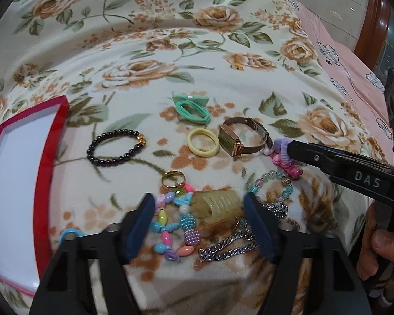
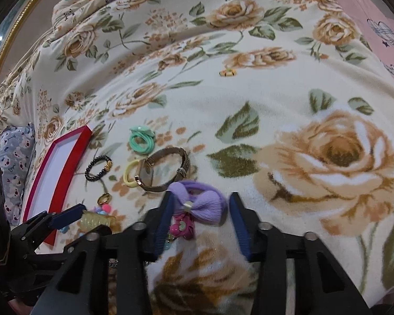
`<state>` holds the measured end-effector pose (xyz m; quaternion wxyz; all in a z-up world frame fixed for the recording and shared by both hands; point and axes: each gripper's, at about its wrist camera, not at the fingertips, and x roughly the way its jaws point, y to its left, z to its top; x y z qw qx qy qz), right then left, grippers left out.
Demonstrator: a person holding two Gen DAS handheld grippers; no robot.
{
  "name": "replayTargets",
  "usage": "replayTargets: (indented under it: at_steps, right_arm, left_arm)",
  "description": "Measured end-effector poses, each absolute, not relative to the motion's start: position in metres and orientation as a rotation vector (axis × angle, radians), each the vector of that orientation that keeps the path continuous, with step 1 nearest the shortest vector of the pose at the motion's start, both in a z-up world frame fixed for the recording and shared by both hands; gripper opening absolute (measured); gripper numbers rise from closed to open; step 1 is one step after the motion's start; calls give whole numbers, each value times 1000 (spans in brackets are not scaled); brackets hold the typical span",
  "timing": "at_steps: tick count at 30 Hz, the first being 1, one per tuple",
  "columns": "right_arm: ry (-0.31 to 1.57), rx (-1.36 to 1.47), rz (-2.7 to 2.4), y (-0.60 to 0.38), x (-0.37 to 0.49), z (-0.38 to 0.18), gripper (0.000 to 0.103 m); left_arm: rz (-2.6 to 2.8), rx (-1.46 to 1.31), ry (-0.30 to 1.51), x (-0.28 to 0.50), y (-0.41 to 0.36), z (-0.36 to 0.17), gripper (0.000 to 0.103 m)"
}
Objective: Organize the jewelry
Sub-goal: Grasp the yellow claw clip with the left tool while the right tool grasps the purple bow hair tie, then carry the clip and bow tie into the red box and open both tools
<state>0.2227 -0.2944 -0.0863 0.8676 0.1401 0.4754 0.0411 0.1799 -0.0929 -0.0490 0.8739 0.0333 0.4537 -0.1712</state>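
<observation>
Between the wide-spread jaws of the left hand-held gripper lie a hair roller and bead bracelet; right hand-held gripper, wide too, straddles a purple bow, watch just ahead.

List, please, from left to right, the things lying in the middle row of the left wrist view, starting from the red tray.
red tray → black bead bracelet → yellow hair tie → watch → purple bow hair tie, where the right gripper reaches in.

Soft even light; fisheye-bent, vignetted edges
</observation>
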Motion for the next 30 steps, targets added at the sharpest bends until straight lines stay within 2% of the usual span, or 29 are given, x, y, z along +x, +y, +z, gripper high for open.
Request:
replayTargets:
  at_steps: [1,2,4,7,18,30]
  right_arm:
    - [995,291,86,-294,223,-87,35]
    - [991,287,88,-294,222,-86,31]
    - [983,283,93,-293,222,-84,22]
    - [969,278,98,-292,220,-79,20]
    - [915,278,166,-268,211,-52,20]
    - [937,234,356,-186,218,-45,20]
  left_arm:
    - [-361,69,954,181,-94,-50,44]
    - [-367,66,963,183,-94,-52,41]
    - [-369,56,961,184,-93,-52,40]
    - [-372,39,950,182,-89,-50,40]
    - [-352,-65,897,155,-42,-21,40]
    - [-193,-148,858,115,38,4,40]
